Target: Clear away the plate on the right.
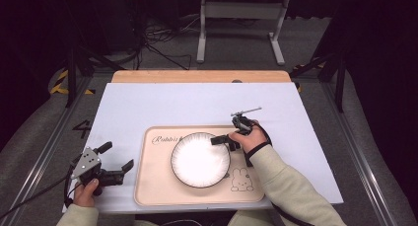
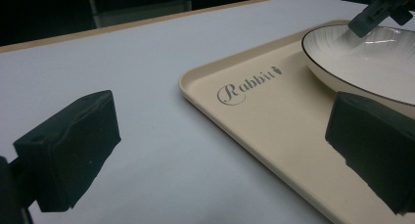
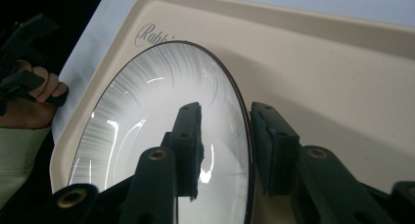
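A white plate (image 1: pixel 199 159) with a thin dark rim sits in the middle of a beige tray (image 1: pixel 157 186) printed with "Rabbit" and a rabbit drawing. My right gripper (image 1: pixel 220 140) reaches in from the right at the plate's upper right edge. In the right gripper view its jaws (image 3: pixel 225 121) straddle the plate's rim (image 3: pixel 243 111), one pad over the bowl, one outside, with gaps on both sides, so it is open. My left gripper (image 1: pixel 117 156) rests open on the white table left of the tray, with nothing between its jaws (image 2: pixel 220 150).
The white tabletop (image 1: pixel 197 100) lies bare beyond the tray, with a wooden strip (image 1: pixel 199 76) along its far edge. A table frame and cables stand on the dark floor behind. In the left gripper view the tray's corner (image 2: pixel 195 82) lies just ahead.
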`<action>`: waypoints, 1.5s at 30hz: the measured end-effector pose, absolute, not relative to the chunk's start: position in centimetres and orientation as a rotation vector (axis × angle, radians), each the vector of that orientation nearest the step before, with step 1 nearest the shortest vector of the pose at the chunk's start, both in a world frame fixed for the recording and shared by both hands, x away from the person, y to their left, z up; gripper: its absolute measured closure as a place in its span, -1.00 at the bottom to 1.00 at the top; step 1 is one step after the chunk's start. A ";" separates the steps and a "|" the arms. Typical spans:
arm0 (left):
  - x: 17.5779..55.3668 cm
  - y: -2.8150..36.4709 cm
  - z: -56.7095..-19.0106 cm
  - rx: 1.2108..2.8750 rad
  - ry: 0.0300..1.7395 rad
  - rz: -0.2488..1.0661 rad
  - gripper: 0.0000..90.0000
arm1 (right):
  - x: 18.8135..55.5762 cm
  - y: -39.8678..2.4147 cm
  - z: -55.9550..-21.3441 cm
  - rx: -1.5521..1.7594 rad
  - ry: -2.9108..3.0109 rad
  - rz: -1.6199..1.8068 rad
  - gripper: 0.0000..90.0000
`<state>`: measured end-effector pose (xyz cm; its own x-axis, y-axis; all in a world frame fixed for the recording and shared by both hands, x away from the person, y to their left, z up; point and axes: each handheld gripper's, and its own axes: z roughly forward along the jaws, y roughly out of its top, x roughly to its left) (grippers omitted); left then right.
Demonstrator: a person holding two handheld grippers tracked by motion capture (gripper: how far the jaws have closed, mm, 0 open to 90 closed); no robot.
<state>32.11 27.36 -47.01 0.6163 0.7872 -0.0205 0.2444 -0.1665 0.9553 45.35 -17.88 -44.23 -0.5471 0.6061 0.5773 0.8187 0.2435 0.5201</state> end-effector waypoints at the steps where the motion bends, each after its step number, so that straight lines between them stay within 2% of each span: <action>1: 32.1 27.4 -47.0 1.715 0.851 0.601 -1.00 | 45.3 -17.9 -44.3 -1.330 -2.271 -1.189 0.43; 13: 32.1 27.4 -47.0 1.714 0.851 0.598 -1.00 | 45.2 -18.1 -44.2 -1.320 -2.267 -1.211 0.33; 23: 32.2 27.4 -47.0 1.715 0.852 0.596 -1.00 | 44.5 -18.3 -42.2 -1.258 -2.402 -1.368 -0.02; 31: 32.1 27.4 -47.0 1.716 0.848 0.609 -1.00 | 43.5 -18.6 -40.7 -1.183 -2.526 -1.479 -0.20; 35: 32.0 27.4 -47.0 1.724 0.844 0.614 -1.00 | 43.3 -19.1 -40.2 -1.157 -2.551 -1.517 -0.21; 45: 32.1 27.4 -47.0 1.718 0.843 0.612 -1.00 | 42.8 -20.5 -39.2 -1.009 -2.674 -1.623 -0.66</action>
<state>32.10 27.38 -47.01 0.6172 0.7867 -0.0092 0.2354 -0.1735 0.9563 42.77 -20.51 -39.22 -0.8019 0.5686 0.1835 0.4252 0.3273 0.8439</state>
